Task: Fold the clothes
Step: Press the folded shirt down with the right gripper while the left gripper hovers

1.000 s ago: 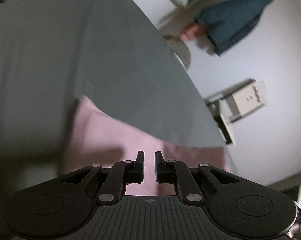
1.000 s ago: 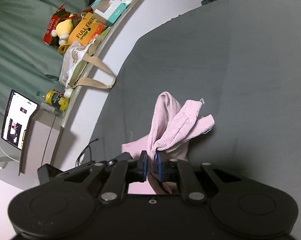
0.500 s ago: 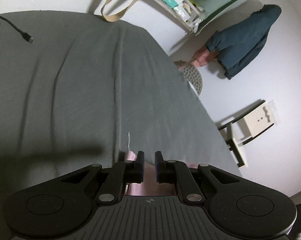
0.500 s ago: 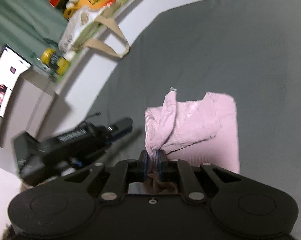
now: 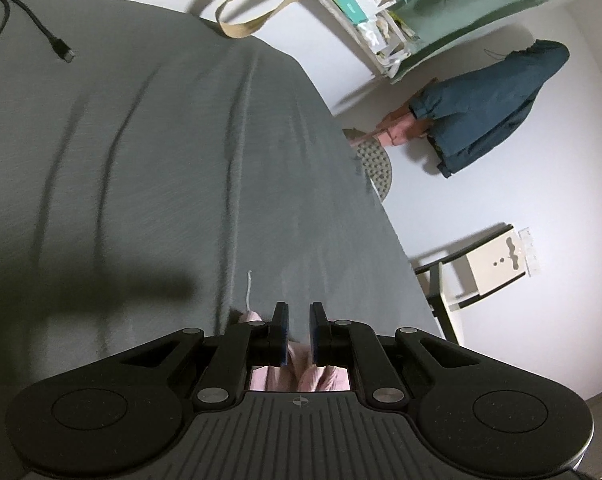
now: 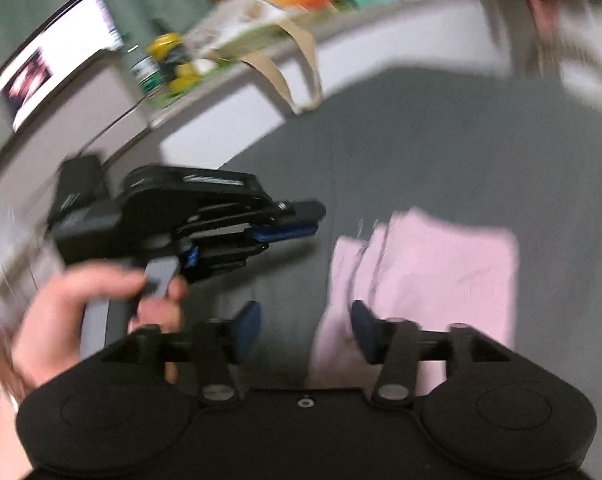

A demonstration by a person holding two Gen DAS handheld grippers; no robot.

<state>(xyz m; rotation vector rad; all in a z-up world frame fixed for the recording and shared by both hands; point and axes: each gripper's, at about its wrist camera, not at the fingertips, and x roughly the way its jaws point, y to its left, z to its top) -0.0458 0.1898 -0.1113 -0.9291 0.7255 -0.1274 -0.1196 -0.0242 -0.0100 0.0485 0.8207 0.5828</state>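
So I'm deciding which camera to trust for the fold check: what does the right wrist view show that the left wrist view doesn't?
Only the right wrist view shows the pink garment laid out on the bed, the left claw from the side with the hand holding it, and a blurred screen. Only the left wrist view shows a black cable, a hanging blue jacket and a small white stand. Both share the grey sheet and beige bag straps.
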